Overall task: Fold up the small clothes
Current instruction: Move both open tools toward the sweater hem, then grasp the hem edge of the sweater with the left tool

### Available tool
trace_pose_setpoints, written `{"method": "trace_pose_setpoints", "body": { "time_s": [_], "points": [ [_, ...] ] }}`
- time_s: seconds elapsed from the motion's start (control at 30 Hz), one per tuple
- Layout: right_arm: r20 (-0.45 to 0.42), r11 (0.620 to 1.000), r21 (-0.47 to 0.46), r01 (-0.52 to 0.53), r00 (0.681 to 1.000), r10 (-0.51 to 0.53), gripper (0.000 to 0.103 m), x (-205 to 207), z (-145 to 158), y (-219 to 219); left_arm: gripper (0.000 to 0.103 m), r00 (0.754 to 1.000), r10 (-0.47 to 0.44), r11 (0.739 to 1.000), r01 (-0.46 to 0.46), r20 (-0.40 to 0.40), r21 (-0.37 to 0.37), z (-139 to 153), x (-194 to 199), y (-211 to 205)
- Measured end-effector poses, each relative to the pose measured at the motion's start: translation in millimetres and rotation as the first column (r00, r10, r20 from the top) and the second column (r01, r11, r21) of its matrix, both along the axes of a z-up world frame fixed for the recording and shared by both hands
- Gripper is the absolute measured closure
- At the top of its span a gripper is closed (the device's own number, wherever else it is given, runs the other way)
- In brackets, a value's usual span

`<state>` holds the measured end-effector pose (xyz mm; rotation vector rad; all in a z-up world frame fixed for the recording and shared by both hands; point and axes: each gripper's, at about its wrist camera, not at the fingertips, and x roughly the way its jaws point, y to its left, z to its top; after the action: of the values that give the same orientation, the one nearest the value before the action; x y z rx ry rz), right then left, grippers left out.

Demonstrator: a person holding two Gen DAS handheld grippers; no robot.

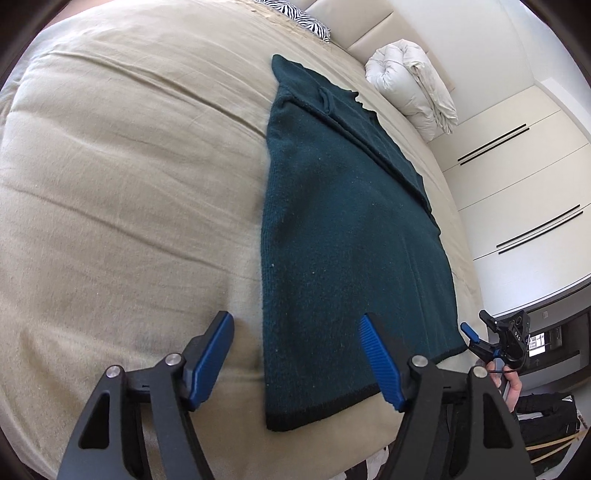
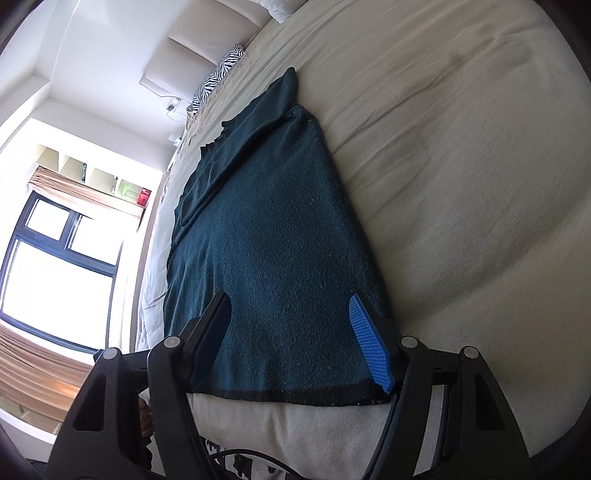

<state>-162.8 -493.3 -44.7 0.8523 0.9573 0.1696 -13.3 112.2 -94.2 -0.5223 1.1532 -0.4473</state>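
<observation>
A dark teal knitted garment [image 1: 332, 229] lies flat on the beige bed cover [image 1: 129, 184], folded lengthwise, its black-edged hem near the bed's front edge. My left gripper [image 1: 299, 347] hovers open over the hem's left corner; one pad is above the bedding, the other above the knit, and nothing is pinched. At the right edge of the left wrist view, a hand holds my right gripper [image 1: 476, 325] by the hem's other corner. In the right wrist view my right gripper [image 2: 291, 332] stands open above the garment [image 2: 266, 240], its fingers spanning the hem.
A rolled white duvet [image 1: 413, 85] and a zebra-print pillow [image 1: 295, 14] lie at the head of the bed. White wardrobe doors [image 1: 517, 166] stand to one side and a bright window [image 2: 55, 251] to the other.
</observation>
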Motion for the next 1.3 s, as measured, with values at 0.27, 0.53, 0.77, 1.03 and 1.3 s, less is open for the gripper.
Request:
{"method": "trace_pose_setpoints", "body": {
  "time_s": [0.27, 0.53, 0.77, 1.03, 1.3],
  "points": [
    [-0.031, 1.000, -0.012, -0.022, 0.999, 0.022, 0.037, -9.7, -2.3, 2.8, 0.046, 0.996, -0.054, 0.999, 0.054, -0.065, 0.002, -5.0, -4.8, -3.8],
    [-0.050, 0.999, -0.047, 0.007, 0.999, -0.009, 0.037, -20.6, 5.2, -7.4, 0.049, 0.993, -0.047, 0.999, 0.047, -0.104, -0.007, -7.4, -3.1, -3.6],
    [-0.119, 0.998, -0.069, -0.013, 0.993, 0.005, 0.038, -20.8, -1.8, -10.1, 0.068, 0.991, -0.077, 0.995, 0.083, -0.109, 0.047, -5.9, -5.1, -15.0],
    [-0.208, 0.993, -0.089, -0.075, 0.977, 0.055, 0.045, -5.6, -12.7, -7.9, 0.088, 0.988, -0.093, 0.994, 0.099, -0.127, 0.043, -9.2, -12.2, -17.1],
    [-0.276, 0.993, -0.061, -0.102, 0.958, 0.081, 0.069, 12.5, -29.2, -13.4, 0.094, 0.988, -0.100, 0.994, 0.104, -0.117, 0.029, -10.1, -15.4, -14.4]
  ]
}}
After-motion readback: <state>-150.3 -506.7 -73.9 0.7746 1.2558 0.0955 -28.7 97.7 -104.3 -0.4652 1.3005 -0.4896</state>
